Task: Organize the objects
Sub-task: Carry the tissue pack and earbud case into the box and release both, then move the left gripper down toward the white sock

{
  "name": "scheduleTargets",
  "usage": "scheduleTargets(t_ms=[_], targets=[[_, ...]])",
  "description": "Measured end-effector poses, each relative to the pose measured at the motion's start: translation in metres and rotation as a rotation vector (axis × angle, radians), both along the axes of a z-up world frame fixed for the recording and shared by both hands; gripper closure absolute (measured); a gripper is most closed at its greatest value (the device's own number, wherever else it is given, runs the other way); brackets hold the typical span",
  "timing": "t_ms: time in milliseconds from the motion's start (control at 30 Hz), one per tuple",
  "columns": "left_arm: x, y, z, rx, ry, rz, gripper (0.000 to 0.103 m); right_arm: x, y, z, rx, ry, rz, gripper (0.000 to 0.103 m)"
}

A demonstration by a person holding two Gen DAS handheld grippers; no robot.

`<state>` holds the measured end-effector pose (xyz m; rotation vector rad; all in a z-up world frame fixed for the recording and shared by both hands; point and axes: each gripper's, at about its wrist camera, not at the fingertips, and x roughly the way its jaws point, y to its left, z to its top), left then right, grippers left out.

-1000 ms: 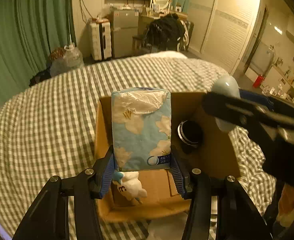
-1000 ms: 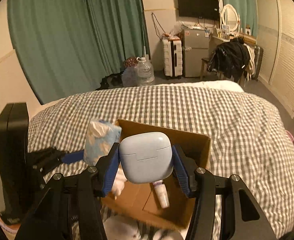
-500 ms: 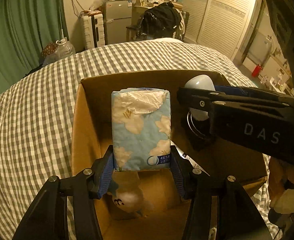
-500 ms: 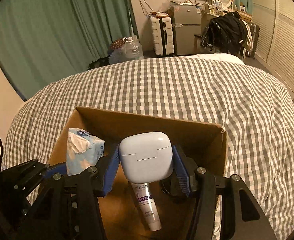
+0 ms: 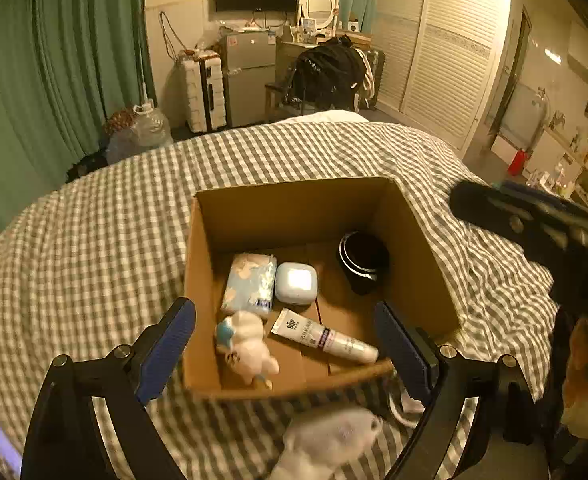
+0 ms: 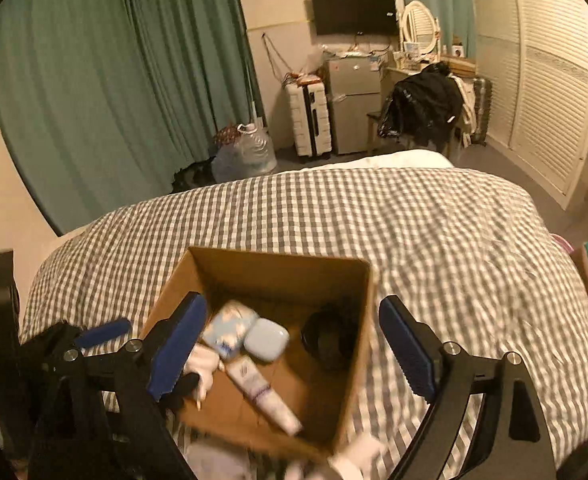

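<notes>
tissue pack (image 5: 249, 285), earbud case (image 5: 296, 282) dropped into box (image 5: 294, 208) | both grippers' jaws wide, empty | checked bedspread (image 5: 93, 248); green curtains (image 5: 53, 64)

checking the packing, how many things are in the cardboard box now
5 visible: tissue pack back left, earbud case beside it, black round item back right, tube front, plush toy front left.

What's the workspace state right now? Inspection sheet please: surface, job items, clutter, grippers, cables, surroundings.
Surface: checked bedspread, rumpled at right.
Job's things: cardboard box holds tissue pack touching earbud case, tube, plush toy, black round container.
Clutter: blurred white object in front of the box.
Grippers: left gripper open, empty; right gripper open, empty.
Cables: cords on far wall.
Surroundings: green curtains, TV, suitcase, louvred doors.
</notes>
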<state>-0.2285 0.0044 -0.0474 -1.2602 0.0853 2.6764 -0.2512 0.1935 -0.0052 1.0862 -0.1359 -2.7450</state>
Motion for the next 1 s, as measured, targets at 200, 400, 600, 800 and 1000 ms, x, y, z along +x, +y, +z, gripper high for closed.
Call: scheduleTargets(t_ms=[200, 400, 600, 800, 1000], targets=[[0.044, 0.003, 0.027, -0.018, 0.046, 0.026, 0.006, 0.068, 0.018, 0.021, 0.03, 0.025, -0.046, 0.014], [0.084, -0.003, 0.045, -0.024, 0.088, 0.056, 0.004, 0.122, 0.027, 0.046, 0.046, 0.075, -0.088, 0.011], [0.109, -0.014, 0.044, -0.02, 0.101, 0.083, 0.004, 0.153, 0.023, 0.052, 0.068, 0.09, -0.103, 0.01], [0.125, -0.023, 0.02, -0.038, 0.08, 0.125, 0.004, 0.165, 0.015, 0.033, 0.093, 0.073, -0.105, 0.01], [0.13, -0.021, -0.012, -0.074, 0.045, 0.14, 0.004, 0.164, 0.008, -0.004, 0.129, 0.01, -0.09, 0.01]])
